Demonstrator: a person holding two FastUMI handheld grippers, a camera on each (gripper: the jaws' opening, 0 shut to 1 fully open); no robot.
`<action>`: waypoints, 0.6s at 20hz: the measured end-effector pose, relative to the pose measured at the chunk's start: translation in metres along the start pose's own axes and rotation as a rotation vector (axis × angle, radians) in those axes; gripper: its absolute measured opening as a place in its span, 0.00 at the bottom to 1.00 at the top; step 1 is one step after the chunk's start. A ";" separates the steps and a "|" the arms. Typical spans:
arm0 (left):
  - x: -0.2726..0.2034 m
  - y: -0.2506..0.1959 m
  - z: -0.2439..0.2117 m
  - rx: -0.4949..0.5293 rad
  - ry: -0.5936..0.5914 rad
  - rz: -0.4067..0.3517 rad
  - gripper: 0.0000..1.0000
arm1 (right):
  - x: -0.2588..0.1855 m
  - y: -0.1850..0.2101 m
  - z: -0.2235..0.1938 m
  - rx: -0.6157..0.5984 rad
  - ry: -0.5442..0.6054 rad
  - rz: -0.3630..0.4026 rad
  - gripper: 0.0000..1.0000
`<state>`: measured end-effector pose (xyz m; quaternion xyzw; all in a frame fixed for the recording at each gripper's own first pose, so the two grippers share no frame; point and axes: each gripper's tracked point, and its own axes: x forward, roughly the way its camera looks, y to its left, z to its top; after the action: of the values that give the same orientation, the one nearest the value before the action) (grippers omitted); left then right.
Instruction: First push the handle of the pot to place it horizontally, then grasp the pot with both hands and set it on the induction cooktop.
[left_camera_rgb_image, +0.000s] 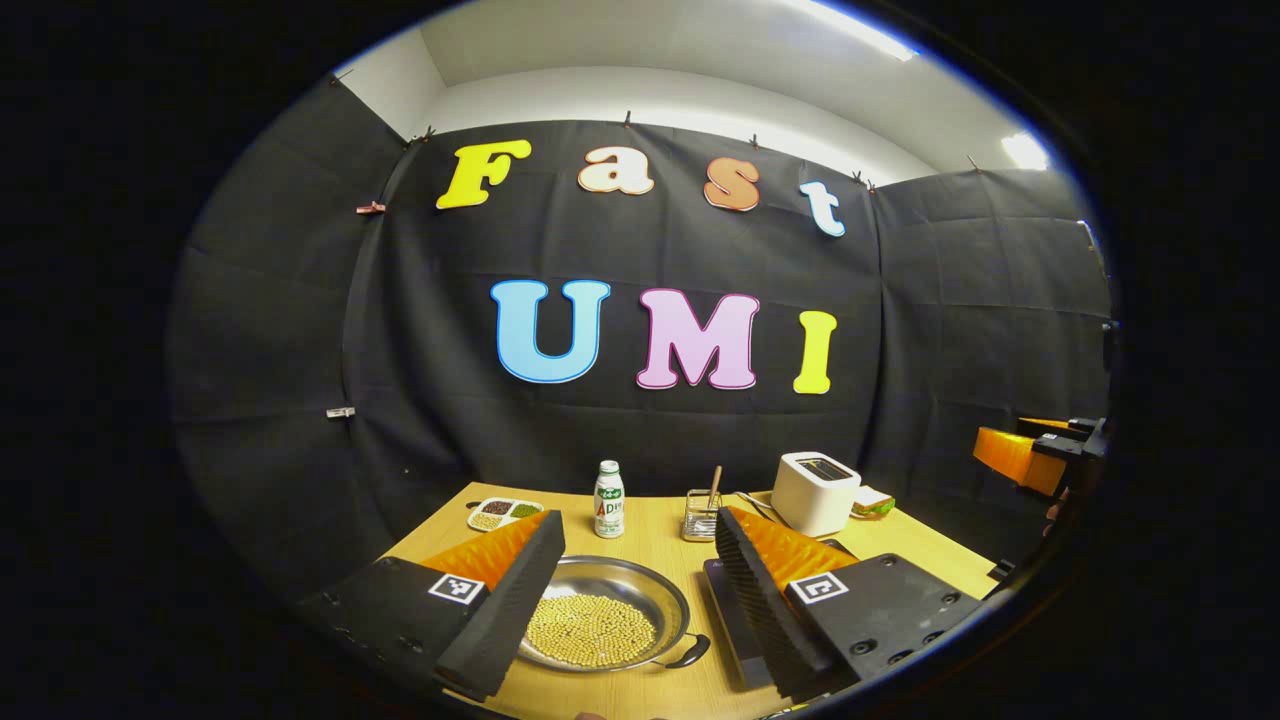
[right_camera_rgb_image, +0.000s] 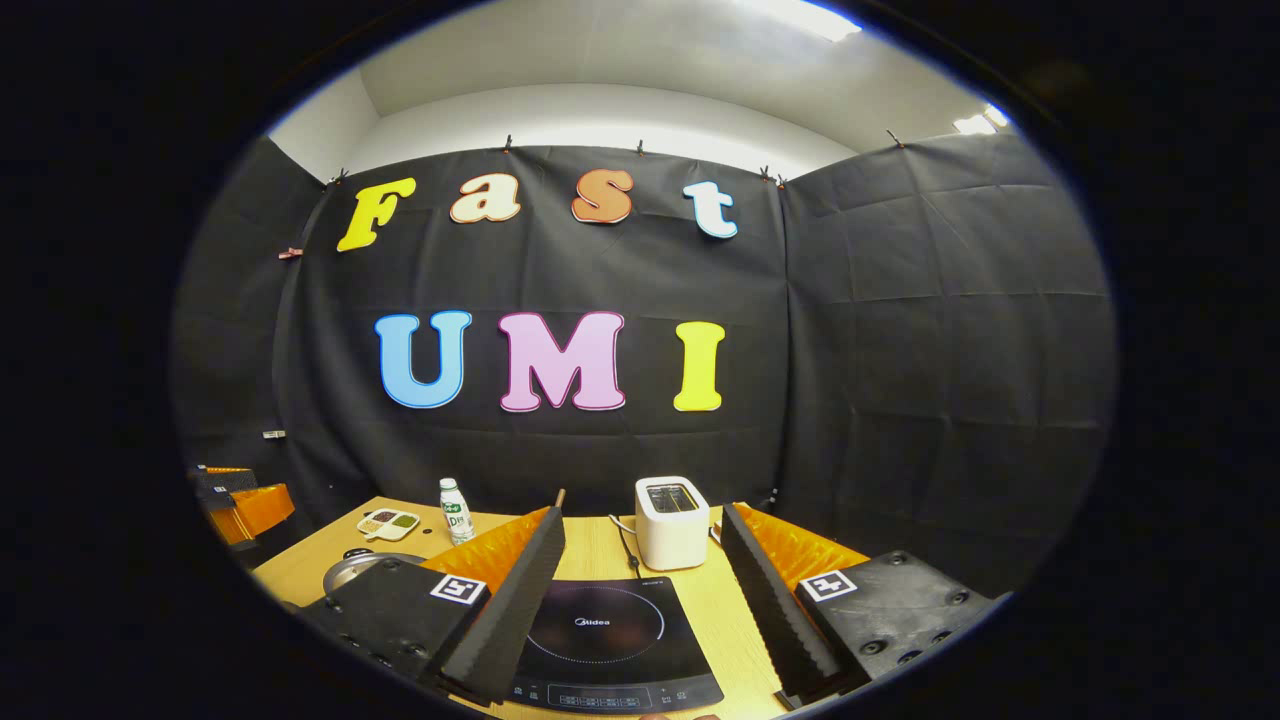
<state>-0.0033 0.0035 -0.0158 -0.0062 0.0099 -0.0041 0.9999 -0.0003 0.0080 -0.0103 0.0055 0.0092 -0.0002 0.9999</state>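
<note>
— Where's the pot (left_camera_rgb_image: 605, 615) sitting?

— On the wooden table (left_camera_rgb_image: 650, 525), full of yellow beans, framed between the fingers of the left gripper (left_camera_rgb_image: 632, 585), which are spread wide and clear of it. One loop handle (left_camera_rgb_image: 690, 652) points toward the near right.

— And the induction cooktop (right_camera_rgb_image: 605, 640)?

— Bare, just right of the pot, under the right gripper (right_camera_rgb_image: 640, 600), also wide apart. Behind it stands a white toaster (right_camera_rgb_image: 671, 520); a small bottle (right_camera_rgb_image: 456, 511) and, I think, a divided dish (right_camera_rgb_image: 388, 522) sit farther left.
</note>
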 end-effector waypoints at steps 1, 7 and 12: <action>-0.001 0.000 0.000 -0.005 0.003 -0.003 0.95 | 0.000 0.002 -0.001 -0.001 0.000 0.003 0.98; -0.003 0.017 -0.008 -0.002 0.003 0.034 0.95 | 0.000 0.007 -0.009 0.007 0.017 0.006 0.98; -0.006 0.027 -0.012 -0.007 0.022 0.048 0.95 | 0.004 0.008 -0.009 0.019 0.036 -0.008 0.98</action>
<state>-0.0095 0.0301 -0.0282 -0.0095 0.0211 0.0196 0.9995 0.0036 0.0157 -0.0192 0.0147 0.0274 -0.0041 0.9995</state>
